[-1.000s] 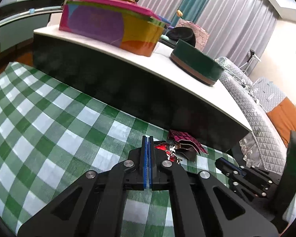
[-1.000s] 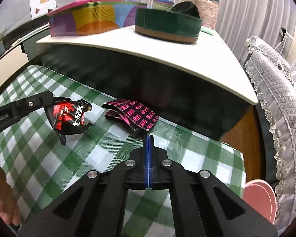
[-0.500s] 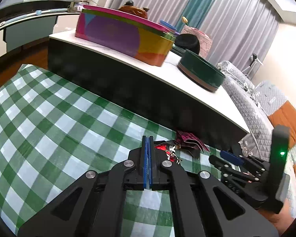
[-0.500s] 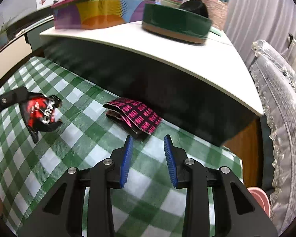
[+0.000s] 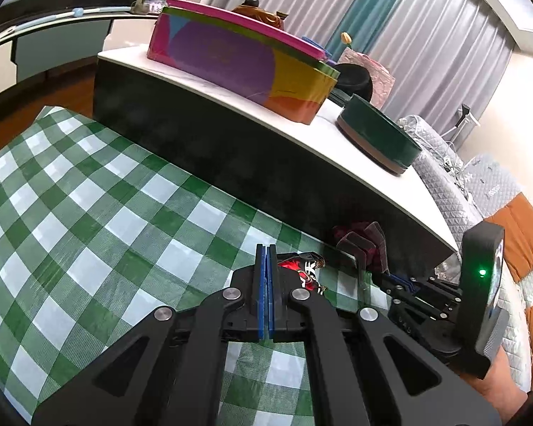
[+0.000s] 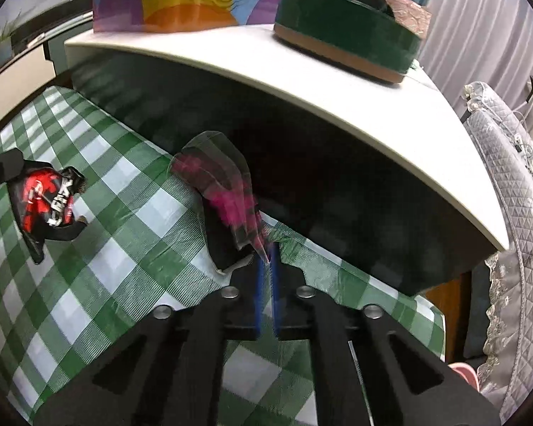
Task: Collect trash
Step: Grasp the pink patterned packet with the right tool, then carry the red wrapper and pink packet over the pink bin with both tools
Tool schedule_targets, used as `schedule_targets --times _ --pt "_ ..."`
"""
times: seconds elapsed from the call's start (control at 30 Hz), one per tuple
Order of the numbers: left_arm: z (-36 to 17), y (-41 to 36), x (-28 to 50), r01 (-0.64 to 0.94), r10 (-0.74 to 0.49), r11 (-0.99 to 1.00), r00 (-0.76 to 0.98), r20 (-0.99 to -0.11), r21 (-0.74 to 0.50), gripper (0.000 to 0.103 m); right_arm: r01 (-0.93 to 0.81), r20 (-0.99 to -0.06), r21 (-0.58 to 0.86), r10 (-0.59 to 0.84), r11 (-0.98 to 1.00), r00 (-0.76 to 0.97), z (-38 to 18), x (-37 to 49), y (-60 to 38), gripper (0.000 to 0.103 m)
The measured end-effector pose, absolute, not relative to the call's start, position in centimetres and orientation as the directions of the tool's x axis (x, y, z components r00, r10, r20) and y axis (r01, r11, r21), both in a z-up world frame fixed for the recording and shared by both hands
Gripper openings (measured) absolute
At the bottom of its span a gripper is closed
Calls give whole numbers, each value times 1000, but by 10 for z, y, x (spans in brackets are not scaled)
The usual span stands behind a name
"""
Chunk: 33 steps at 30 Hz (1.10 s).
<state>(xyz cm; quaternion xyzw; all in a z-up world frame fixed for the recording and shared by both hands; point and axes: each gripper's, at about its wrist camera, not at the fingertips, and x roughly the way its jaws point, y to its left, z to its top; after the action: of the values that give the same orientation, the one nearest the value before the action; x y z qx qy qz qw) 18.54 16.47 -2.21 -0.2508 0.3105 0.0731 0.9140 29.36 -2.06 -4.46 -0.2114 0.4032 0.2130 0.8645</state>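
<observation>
- The left gripper has its blue pads pressed together on a crumpled red, black and white snack wrapper, which hangs from its tip above the green-and-white checked tablecloth
- From the left wrist view the red wrapper pokes out to the right of the closed fingers; from the right wrist view it dangles at the far left, clear of the cloth
- The right gripper is closed on the lower corner of a dark plastic packet printed with pink marks; the packet stands up from the jaws, blurred, its top leaning left in front of the dark side panel under the white tabletop
- In the left wrist view the same pink-marked packet sits at the tip of the right gripper, just beside the red wrapper and close to the dark panel
- On the white tabletop stand a multicoloured rectangular box with a pink lid and a round dark green tin with a brown base band, well apart from both wrappers
- Grey quilted chair covers stand to the right
</observation>
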Motion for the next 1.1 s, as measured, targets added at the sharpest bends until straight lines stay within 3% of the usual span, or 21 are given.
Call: schedule_targets --times 1.1 --pt "41 52 94 -52 -75 975 839 -539 -217 0 -417 -677 -45 279 908 681 76 120 -173 0"
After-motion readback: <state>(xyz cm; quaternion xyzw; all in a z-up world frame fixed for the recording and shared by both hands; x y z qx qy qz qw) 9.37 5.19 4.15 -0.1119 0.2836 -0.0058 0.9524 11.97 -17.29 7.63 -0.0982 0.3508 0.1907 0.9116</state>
